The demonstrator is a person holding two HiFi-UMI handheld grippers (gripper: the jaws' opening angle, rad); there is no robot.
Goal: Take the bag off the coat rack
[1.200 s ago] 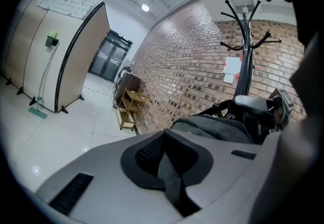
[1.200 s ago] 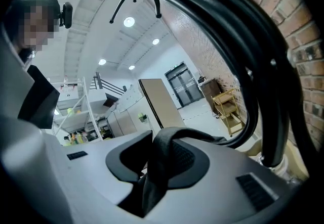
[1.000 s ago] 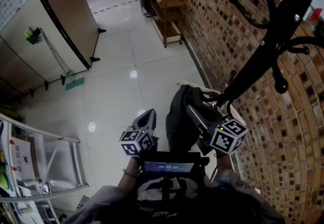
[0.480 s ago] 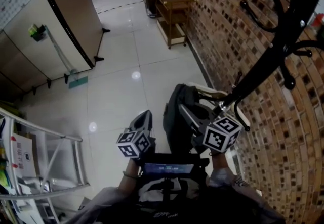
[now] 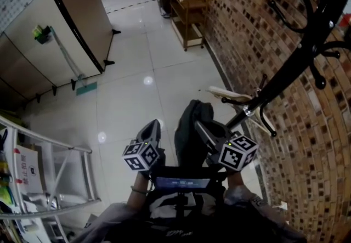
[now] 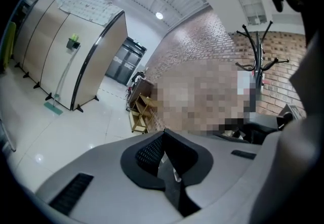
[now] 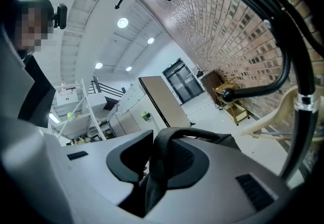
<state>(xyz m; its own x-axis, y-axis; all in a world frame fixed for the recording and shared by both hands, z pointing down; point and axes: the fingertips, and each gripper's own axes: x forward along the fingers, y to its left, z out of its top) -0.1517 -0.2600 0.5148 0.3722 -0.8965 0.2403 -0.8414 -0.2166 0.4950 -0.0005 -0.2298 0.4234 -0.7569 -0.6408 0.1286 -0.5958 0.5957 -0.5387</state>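
**Hanging bag (image 5: 189,135) lies left of the coat rack (image 5: 299,63)**

The right gripper (image 5: 204,128) has its fingers clamped on the bag's dark strap (image 7: 161,167). The bag droops straight below them, long axis vertical, between the two grippers and seemingly clear of the hooks. The left gripper (image 5: 152,128), fingers pressed together and empty, hangs just beside it. Any carry should go leftward, away from the pole.

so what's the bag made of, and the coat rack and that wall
Bag: dark, matte soft fabric, likely; it slumps and folds.
Coat rack: glossy black metal, probably; thin curved hooks catch highlights.
Wall: rough brick in brown tones, with visible mortar lines.
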